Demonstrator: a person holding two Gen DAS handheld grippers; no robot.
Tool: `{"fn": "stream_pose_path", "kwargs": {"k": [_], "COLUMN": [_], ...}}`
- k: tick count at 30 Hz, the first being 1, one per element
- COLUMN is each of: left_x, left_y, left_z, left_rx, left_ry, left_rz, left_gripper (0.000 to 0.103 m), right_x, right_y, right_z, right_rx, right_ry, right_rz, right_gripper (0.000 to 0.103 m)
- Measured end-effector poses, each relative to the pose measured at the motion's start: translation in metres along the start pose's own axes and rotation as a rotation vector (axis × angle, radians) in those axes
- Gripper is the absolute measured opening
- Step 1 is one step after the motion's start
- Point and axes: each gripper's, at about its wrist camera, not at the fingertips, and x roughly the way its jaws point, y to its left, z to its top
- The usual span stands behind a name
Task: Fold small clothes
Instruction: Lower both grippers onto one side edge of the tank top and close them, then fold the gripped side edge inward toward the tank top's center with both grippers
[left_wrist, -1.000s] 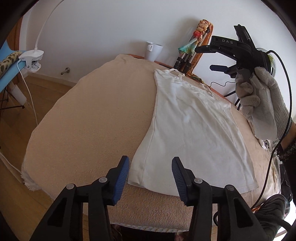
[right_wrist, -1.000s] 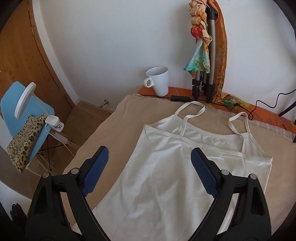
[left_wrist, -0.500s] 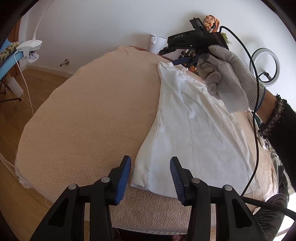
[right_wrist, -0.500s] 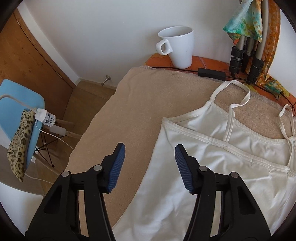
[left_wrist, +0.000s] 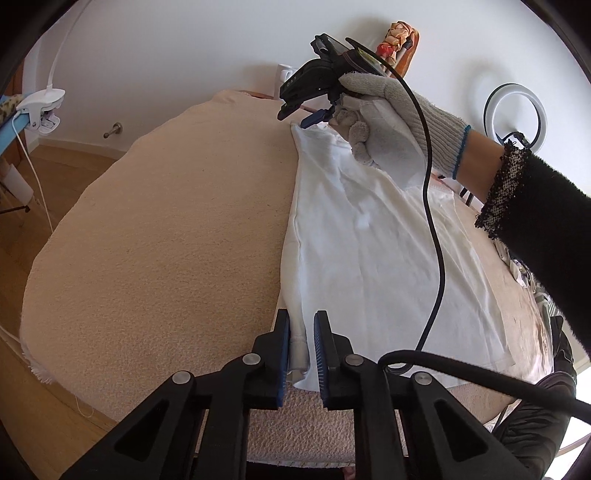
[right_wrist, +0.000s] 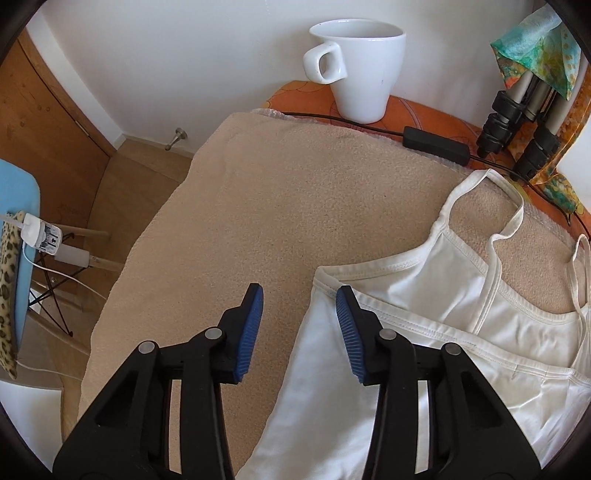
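Observation:
A white strappy camisole lies flat on a beige towel-covered table. My left gripper is shut on the camisole's near left hem corner. My right gripper is open, its jaws straddling the camisole's top left corner by the armhole; it also shows in the left wrist view, held by a gloved hand. The shoulder straps lie toward the far edge.
A white mug stands at the far table edge on an orange cloth. Tripod legs and a black cable box sit at the far right. A blue chair with a clamp lamp stands left.
My left gripper has closed on the hem corner. My right gripper has moved down and forward to the top left corner, its jaws narrowing but still open.

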Motion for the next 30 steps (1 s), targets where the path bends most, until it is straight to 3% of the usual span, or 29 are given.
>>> {"fn": "stream_pose_path", "kwargs": {"k": [6,10,19,30], "left_x": [-0.005,-0.01,-0.018,-0.024], "left_y": [-0.005,-0.01,-0.03,-0.07], "left_z": [0.002,0.001,0.004,-0.002], "left_rx": [0.007,0.022,0.079,0.191], "left_ry": [-0.02,-0.032,-0.062,-0.068], "left_rz": [-0.007,-0.01,-0.023,-0.075], "left_gripper": [0.003,0.002,0.002,0.002], "right_x": [0.015,0.015,-0.009,-0.072], "right_y": [0.006,0.007,-0.025,-0.082], "right_z": [0.004,0.004,-0.005,-0.031], "right_rx": [-0.045,-0.084,-0.018,0.092], "right_ry": [0.024,0.021,-0.023,-0.138], "right_rz": [-0.075,-0.128,-0.04,0.068], "right_gripper": [0.032,0.013,0.008,0.008]}}
